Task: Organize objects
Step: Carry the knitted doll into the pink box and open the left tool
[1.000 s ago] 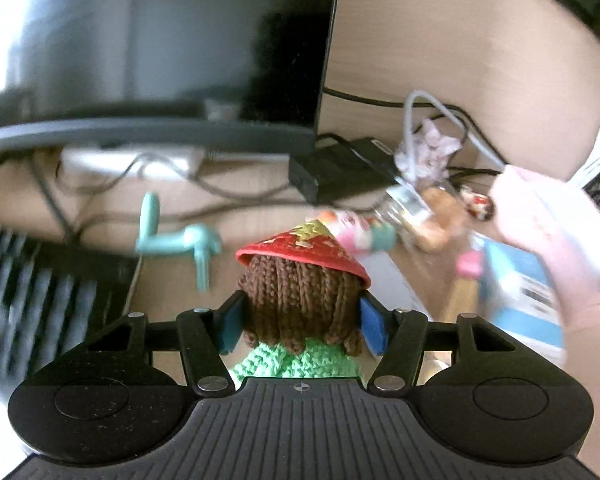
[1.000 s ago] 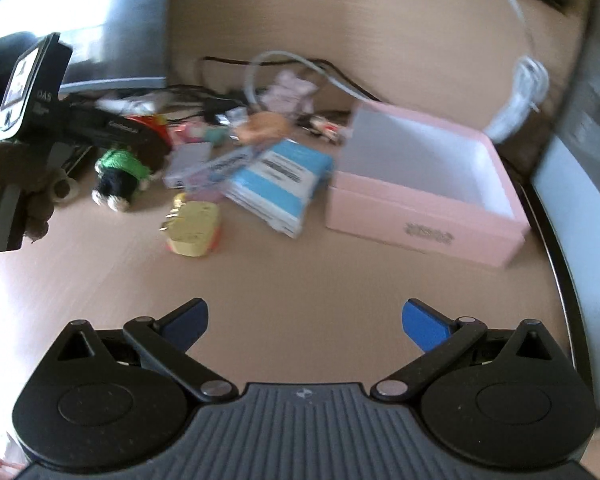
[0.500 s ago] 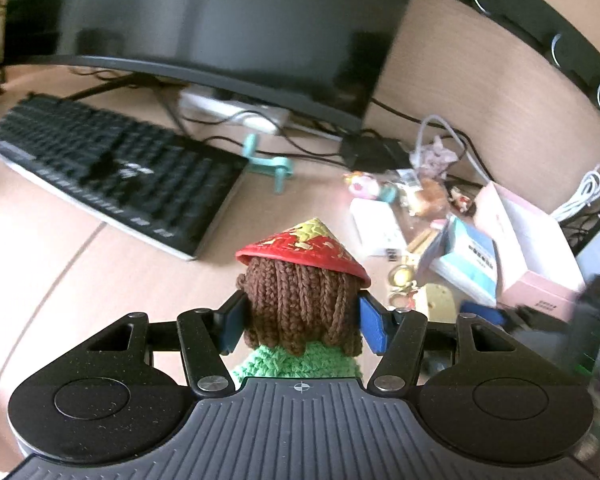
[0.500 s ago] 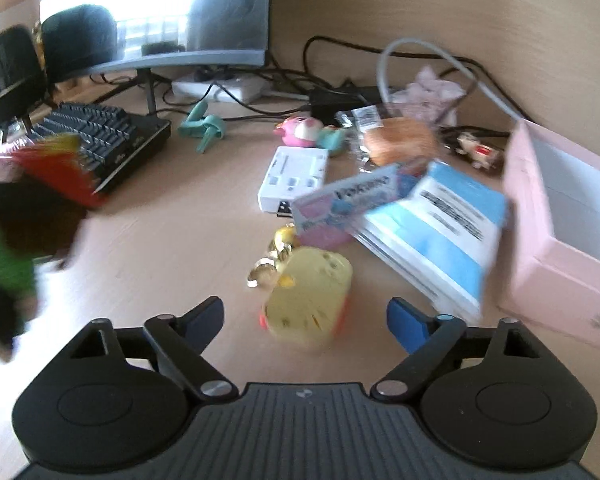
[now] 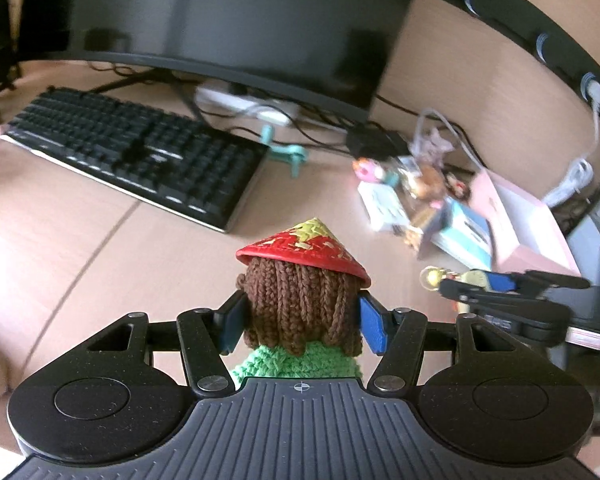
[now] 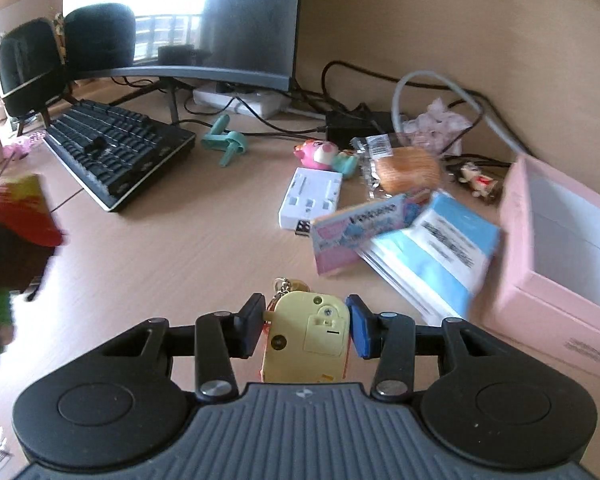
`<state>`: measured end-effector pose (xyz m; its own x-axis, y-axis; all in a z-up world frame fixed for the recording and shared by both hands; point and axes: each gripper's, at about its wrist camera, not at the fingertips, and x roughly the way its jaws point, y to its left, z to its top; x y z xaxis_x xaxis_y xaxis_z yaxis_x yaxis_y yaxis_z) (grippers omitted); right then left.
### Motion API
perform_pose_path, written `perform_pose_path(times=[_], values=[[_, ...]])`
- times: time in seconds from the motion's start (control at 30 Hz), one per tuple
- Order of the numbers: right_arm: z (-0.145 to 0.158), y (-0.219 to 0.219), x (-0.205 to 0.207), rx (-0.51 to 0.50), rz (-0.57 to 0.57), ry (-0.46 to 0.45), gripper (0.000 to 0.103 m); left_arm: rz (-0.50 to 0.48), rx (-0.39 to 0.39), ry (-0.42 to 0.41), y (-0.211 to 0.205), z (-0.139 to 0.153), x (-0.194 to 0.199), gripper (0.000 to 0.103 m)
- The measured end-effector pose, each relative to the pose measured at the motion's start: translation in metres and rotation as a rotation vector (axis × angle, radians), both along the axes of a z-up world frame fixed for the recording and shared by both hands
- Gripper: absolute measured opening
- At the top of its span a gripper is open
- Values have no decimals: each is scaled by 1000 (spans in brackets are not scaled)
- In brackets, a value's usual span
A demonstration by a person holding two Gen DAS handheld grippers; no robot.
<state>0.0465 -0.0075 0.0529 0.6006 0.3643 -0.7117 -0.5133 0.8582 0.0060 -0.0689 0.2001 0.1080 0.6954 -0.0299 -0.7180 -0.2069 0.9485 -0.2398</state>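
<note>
Print on the pink packet (image 6: 363, 232) is too blurred to read.

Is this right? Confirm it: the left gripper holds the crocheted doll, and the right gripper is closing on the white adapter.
Not the white adapter, which lies untouched further back. The right wrist view shows the right gripper, jaws just closing, around the yellow keychain toy. The left gripper does hold the crocheted doll.

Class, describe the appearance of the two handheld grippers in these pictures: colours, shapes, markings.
Both the left gripper and right gripper are matte black: ribbed grey-black body, two round discs, silver pivot screws, angular linkage arms. Their fingers end in blue pads. A small crosshair mark sits centrally.
</note>
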Motion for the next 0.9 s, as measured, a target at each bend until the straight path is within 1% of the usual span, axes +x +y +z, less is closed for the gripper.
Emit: perform_pose_path(times=[0.13,0.27,0.4,0.5,0.57,0.63,0.73,0.8,0.83,0.9], values=[[26,-32,-31,25,-51,-22,44,-97,-21,1,-18,-4,12,63],[52,-70,-54,55,-144,-58,44,-189,-54,-25,-41,1,35,63],[70,-106,-72,45,-249,-120,44,-282,-112,-73,-68,19,78,63],[74,-130,-87,16,-321,-177,44,-353,-161,-120,-101,31,119,63],[73,-144,-92,16,-359,-182,44,-393,-187,-144,-131,39,151,63],[71,-158,-94,19,-397,-180,44,-413,-203,-159,-165,46,188,63],[67,-176,-96,24,-435,-169,44,-400,-205,-158,-210,44,235,63],[64,-186,-95,24,-445,-165,44,-374,-195,-144,-238,33,264,64],[62,-189,-95,24,-448,-162,44,-366,-177,-133,-249,25,276,64],[58,-196,-92,28,-456,-147,44,-352,-115,-84,-269,4,291,64]])
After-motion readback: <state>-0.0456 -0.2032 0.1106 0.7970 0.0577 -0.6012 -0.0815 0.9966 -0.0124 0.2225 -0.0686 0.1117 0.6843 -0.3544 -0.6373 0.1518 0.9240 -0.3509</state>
